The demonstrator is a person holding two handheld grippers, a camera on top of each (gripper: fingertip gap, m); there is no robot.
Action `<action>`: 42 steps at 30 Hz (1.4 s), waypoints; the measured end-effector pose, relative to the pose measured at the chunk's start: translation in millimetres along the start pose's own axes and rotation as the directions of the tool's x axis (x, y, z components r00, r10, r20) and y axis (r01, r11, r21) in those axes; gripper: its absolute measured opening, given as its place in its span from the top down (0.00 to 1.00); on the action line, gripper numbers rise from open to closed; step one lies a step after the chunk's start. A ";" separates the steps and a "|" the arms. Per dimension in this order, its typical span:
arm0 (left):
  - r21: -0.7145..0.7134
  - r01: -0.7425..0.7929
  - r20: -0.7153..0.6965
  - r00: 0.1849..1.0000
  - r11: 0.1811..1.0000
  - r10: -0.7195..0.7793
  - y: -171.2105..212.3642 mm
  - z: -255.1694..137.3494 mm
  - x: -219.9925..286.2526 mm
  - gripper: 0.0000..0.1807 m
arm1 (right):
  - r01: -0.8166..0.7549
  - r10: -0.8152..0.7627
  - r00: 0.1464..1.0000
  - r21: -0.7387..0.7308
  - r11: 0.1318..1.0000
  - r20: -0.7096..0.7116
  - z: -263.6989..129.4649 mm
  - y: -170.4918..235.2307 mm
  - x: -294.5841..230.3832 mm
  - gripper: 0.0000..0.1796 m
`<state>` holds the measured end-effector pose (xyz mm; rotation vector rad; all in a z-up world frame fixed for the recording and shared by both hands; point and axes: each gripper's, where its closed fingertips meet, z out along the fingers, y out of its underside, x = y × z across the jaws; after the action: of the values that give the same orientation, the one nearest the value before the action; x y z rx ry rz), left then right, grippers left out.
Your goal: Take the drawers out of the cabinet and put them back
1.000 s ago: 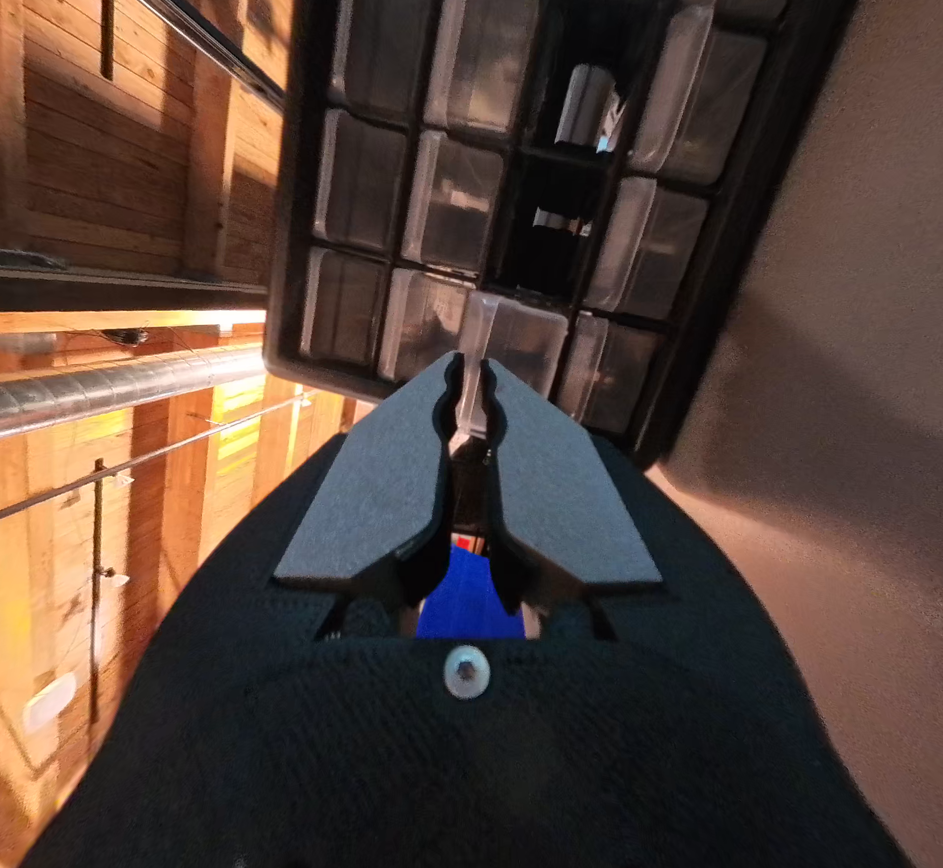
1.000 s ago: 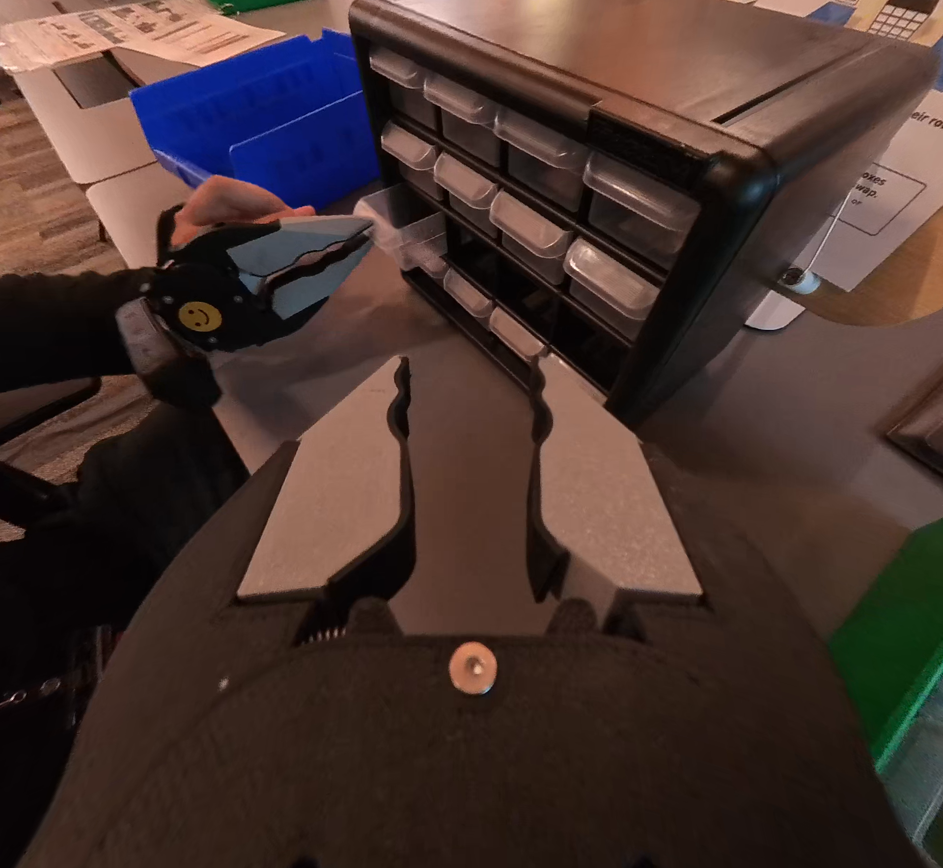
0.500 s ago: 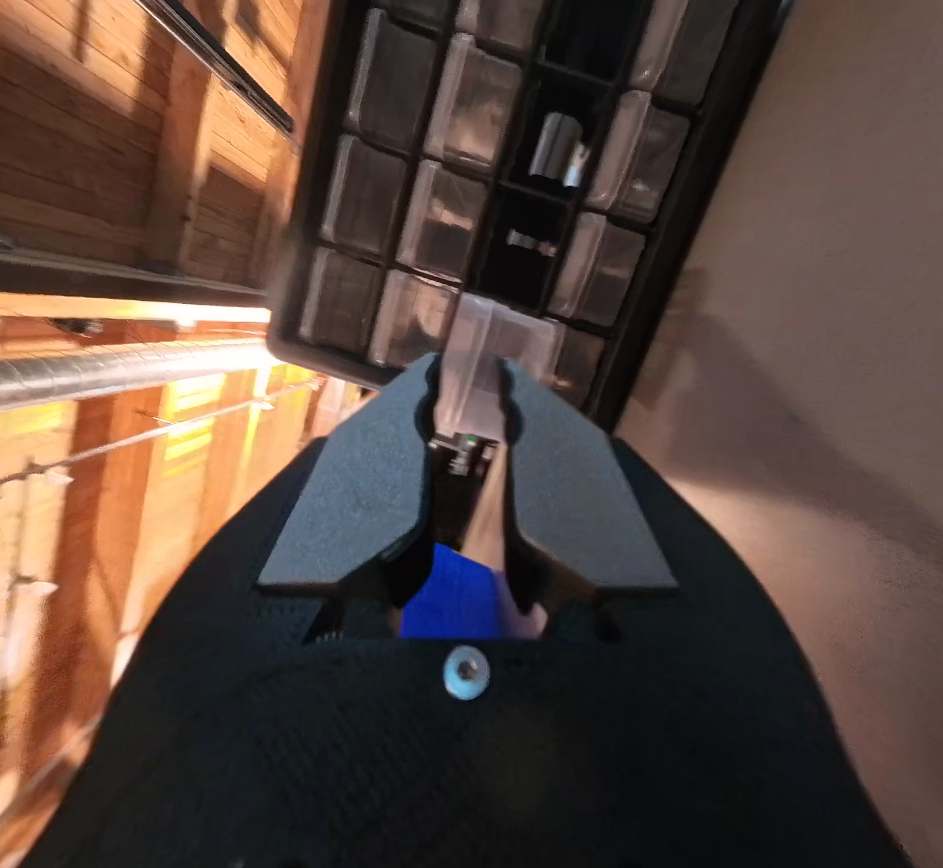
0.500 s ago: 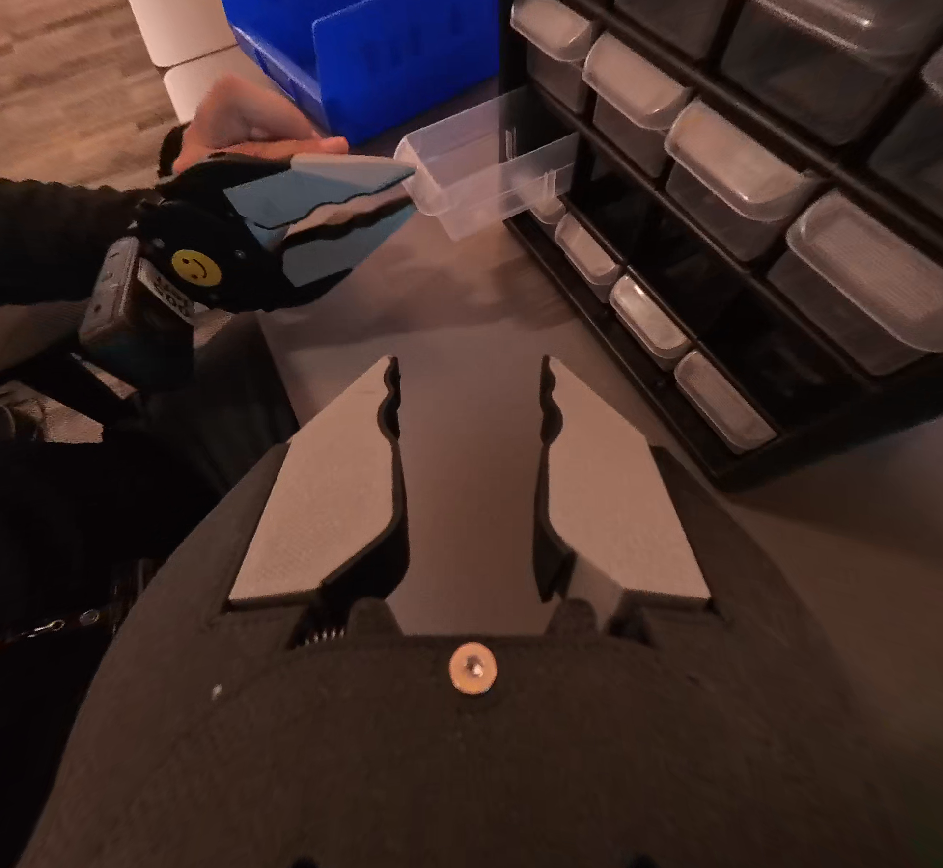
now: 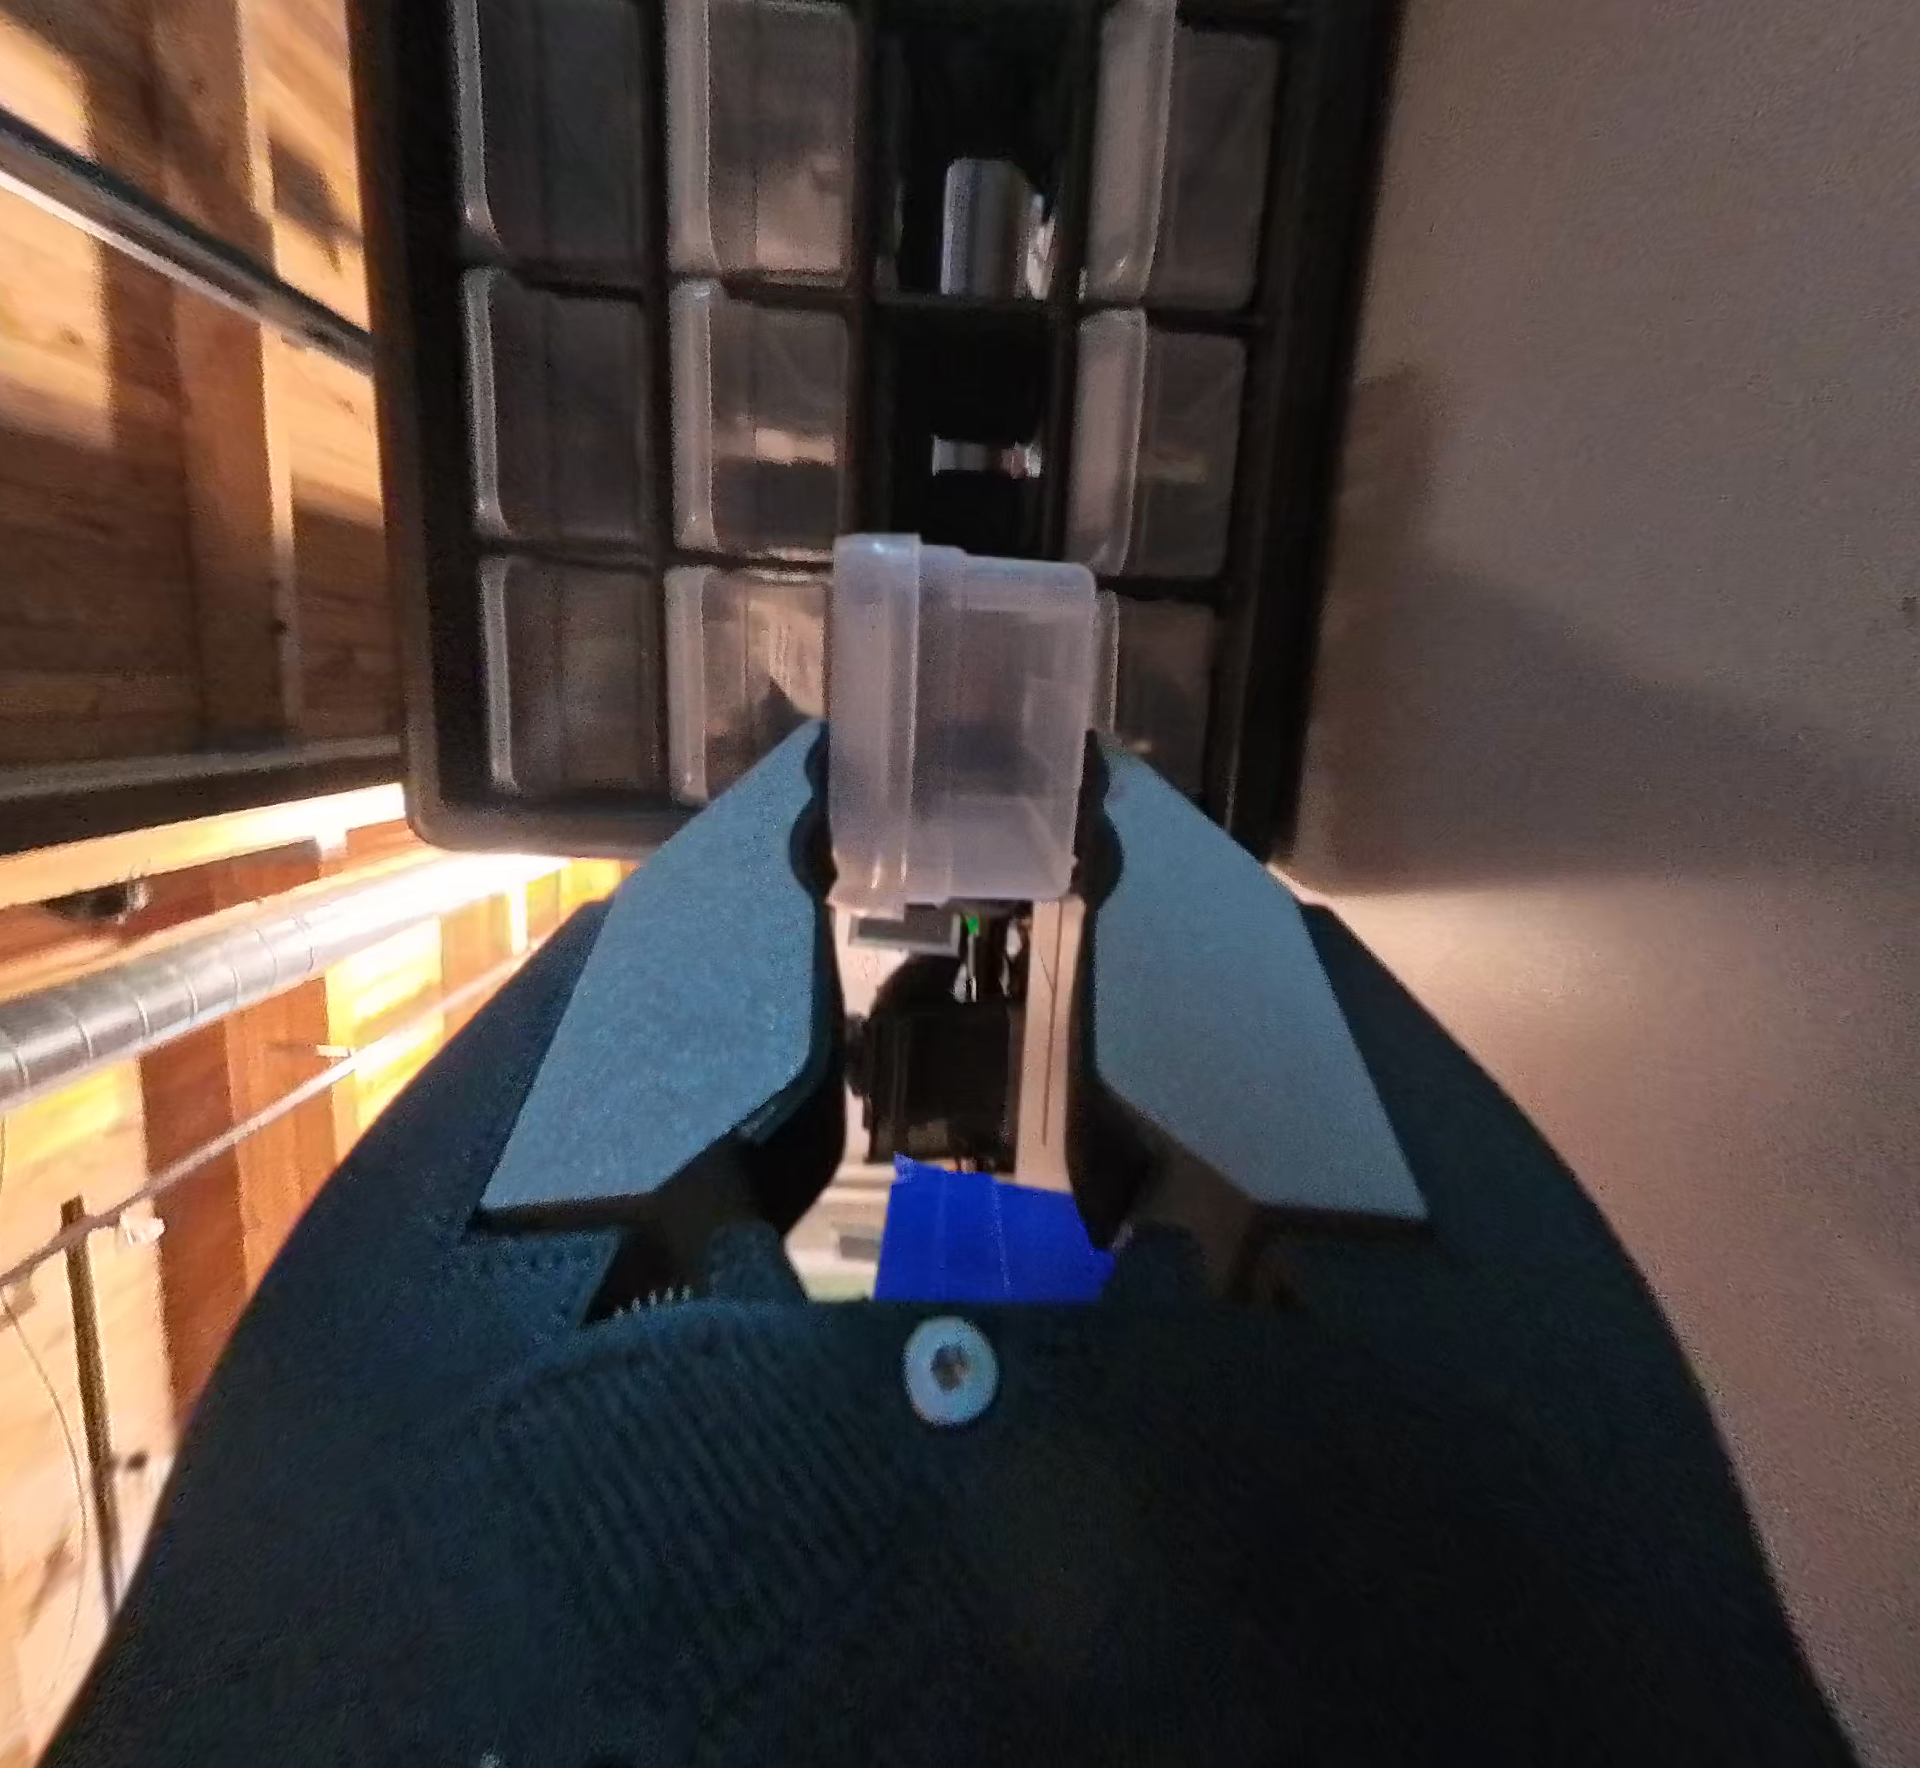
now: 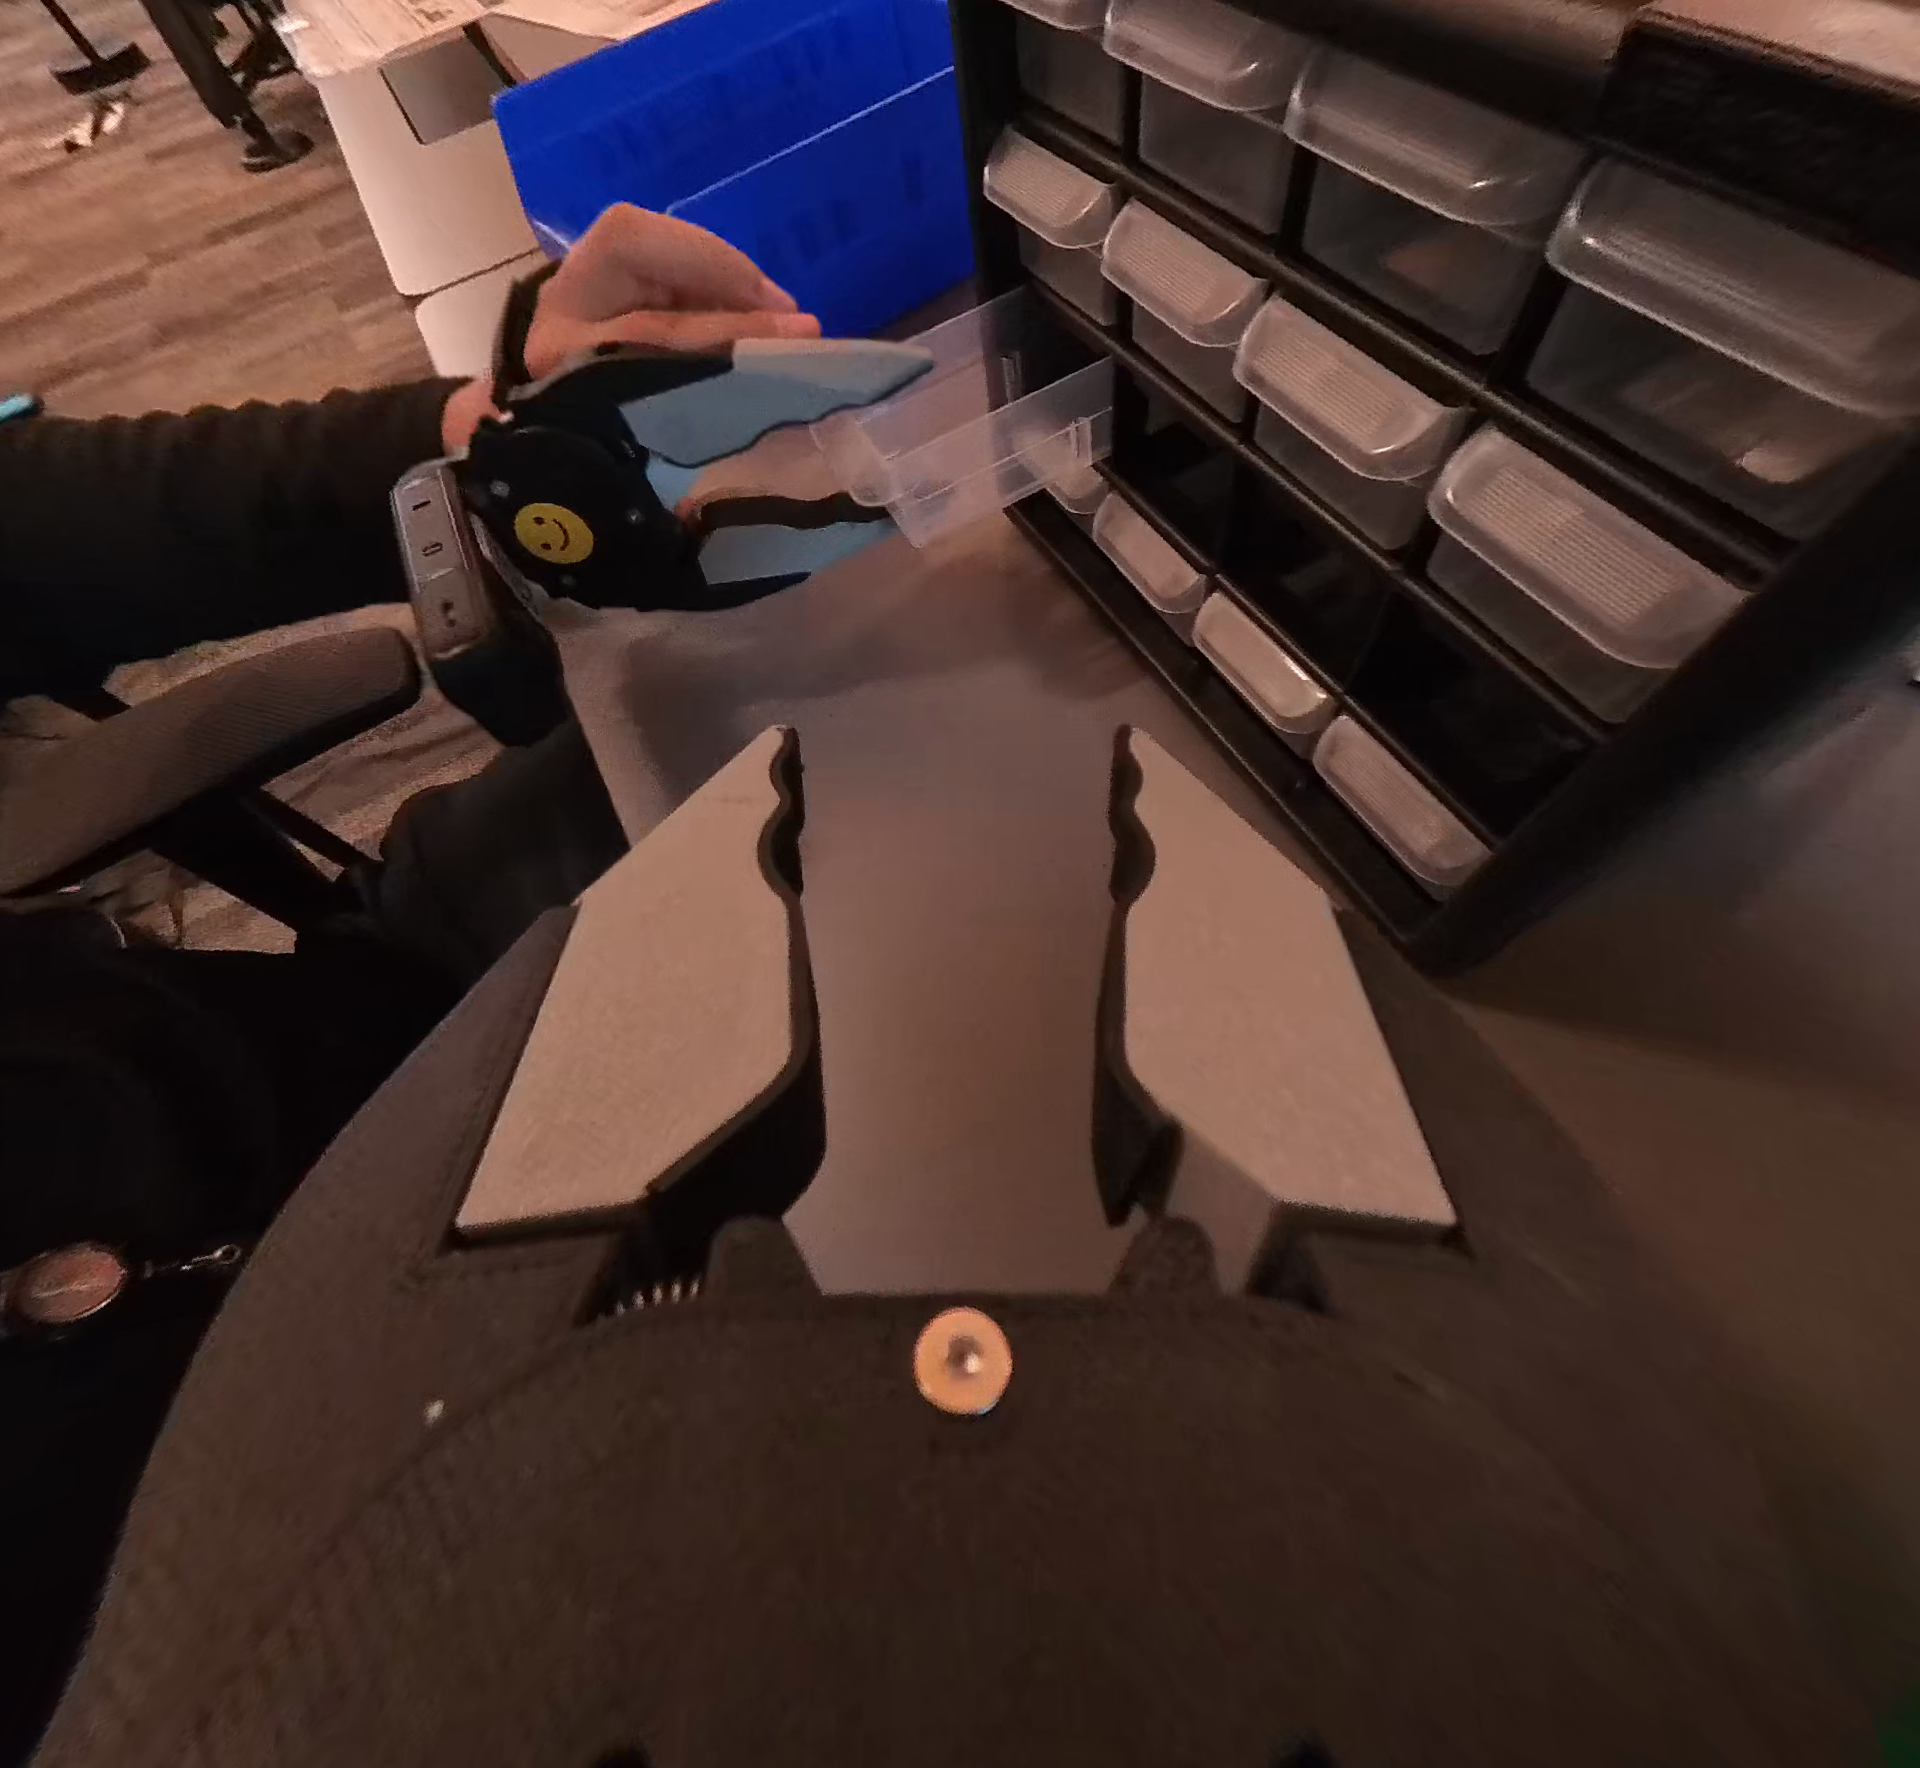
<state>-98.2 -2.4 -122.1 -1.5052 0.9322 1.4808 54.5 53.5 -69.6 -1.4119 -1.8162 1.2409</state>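
The black drawer cabinet point(image 6: 1756, 108) stands on the grey table point(image 6: 935, 669); it also fills the top of the left wrist view point(image 5: 405, 471). My left gripper point(image 5: 956, 762) is turned on its side and shut on the front of a clear plastic drawer point(image 5: 956, 721), one pad above it and one below. In the right wrist view the left gripper point(image 6: 909, 445) holds that drawer point(image 6: 987, 440) with its rear end in a slot at the cabinet's left column. Some slots point(image 6: 1299, 565) are empty and dark. My right gripper point(image 6: 956, 762) is open and empty above the table.
A blue bin point(image 6: 748, 108) stands left of the cabinet, with a white box point(image 6: 416, 160) and papers behind it. A person's hand point(image 6: 644, 284) and dark sleeve hold the left gripper. A chair arm point(image 6: 208, 710) is at the left edge.
My left jaws widened from pinching the drawer's thin front lip to spanning its front. The drawer's rear went into the cabinet slot. My right gripper opened a little and drew back.
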 end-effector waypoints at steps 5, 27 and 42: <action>0.064 0.002 -0.015 1.000 0.998 -0.001 -9.8 -12.4 -0.6 0.76 | -0.006 0.007 1.000 0.015 1.000 -0.005 -8.2 -2.3 2.6 0.69; 0.046 0.168 -0.212 0.965 0.985 -0.154 -36.5 -52.0 18.8 0.80 | 0.015 -0.015 1.000 -0.009 1.000 -0.021 -6.0 0.9 1.8 0.69; 0.094 0.514 -0.514 0.759 0.853 -0.401 -69.1 -76.4 -4.5 0.82 | 0.107 -0.097 0.991 -0.111 0.988 0.093 17.8 20.1 -23.1 0.69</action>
<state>-4.5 -44.9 -115.5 -1.7981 0.8807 0.6232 56.5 26.4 -92.4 -1.3251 -2.0221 1.1786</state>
